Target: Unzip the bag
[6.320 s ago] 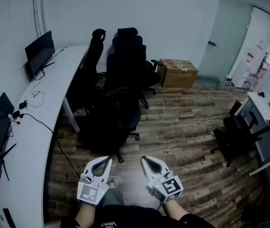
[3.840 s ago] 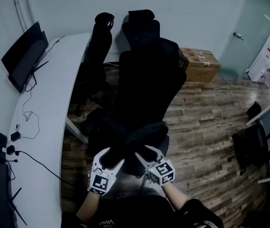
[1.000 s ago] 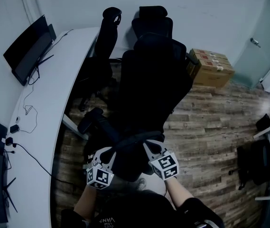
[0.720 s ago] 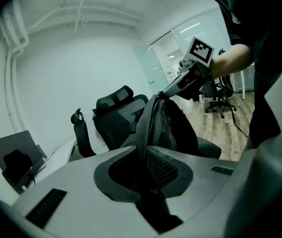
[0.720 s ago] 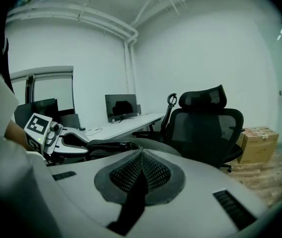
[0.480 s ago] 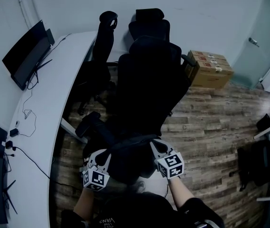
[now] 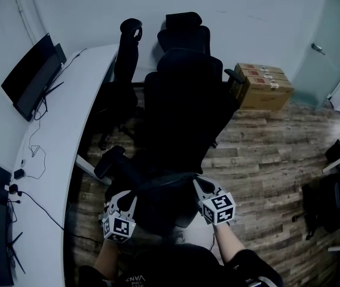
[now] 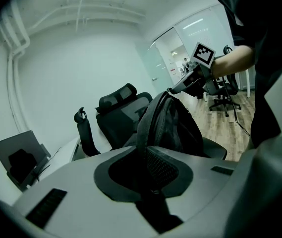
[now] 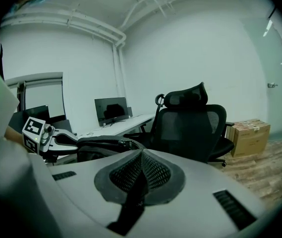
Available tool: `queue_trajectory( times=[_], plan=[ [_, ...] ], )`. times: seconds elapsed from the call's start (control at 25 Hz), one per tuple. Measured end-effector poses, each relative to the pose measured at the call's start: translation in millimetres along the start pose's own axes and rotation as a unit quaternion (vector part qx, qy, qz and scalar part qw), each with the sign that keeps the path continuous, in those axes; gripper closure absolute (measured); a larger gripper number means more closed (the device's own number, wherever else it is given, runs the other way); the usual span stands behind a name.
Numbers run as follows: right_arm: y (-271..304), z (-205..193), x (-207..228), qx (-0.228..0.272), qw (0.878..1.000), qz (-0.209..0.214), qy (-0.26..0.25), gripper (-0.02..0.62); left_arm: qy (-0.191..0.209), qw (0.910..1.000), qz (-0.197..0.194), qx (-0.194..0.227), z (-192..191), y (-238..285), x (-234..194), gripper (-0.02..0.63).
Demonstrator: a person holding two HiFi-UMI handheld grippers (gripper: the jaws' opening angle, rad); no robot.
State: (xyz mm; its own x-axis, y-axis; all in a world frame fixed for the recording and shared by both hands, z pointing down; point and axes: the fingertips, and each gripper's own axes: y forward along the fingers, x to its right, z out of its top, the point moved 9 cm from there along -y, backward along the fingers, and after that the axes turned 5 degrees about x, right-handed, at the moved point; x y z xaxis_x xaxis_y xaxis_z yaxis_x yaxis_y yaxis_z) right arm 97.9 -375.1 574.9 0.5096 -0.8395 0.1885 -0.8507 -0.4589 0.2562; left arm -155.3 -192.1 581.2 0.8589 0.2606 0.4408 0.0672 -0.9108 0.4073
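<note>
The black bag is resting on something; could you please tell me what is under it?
The bag sits on the seat of a black office chair. Only the seat's edge shows beside it; the rest is covered.

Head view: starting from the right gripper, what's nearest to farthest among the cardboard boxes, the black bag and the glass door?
1. Black bag, right at its jaws.
2. Cardboard boxes, ahead, rightward.
3. Glass door, far right corner.

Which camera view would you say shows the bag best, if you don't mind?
The left gripper view: the bag stands close, its strap in the left claw. The head view shows only a dark mass against the black chair; the right gripper view shows just its top at left.
</note>
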Motion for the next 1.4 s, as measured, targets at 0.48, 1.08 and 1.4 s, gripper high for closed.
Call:
queue_trajectory(
  times=[0.48,1.08,1.4],
  plan=[
    [-6.5,-21.5,30.3,0.003,0.997,-0.029,0.065,0.551,-0.008,0.9998,-0.001,-0.017,6.7,6.5,-0.8,0.532],
    [-7.0,-46.2,39.4,-0.023,0.987,-0.041,0.153,0.551,-0.039,0.9982,0.007,-0.044,10.5,5.8,4.1,0.534],
    [-16.2,-37.5,23.6,-0.034,0.989,-0.052,0.136,0.551,-0.051,0.9979,0.003,-0.039,6.6,-0.7,0.8,0.532]
  ],
)
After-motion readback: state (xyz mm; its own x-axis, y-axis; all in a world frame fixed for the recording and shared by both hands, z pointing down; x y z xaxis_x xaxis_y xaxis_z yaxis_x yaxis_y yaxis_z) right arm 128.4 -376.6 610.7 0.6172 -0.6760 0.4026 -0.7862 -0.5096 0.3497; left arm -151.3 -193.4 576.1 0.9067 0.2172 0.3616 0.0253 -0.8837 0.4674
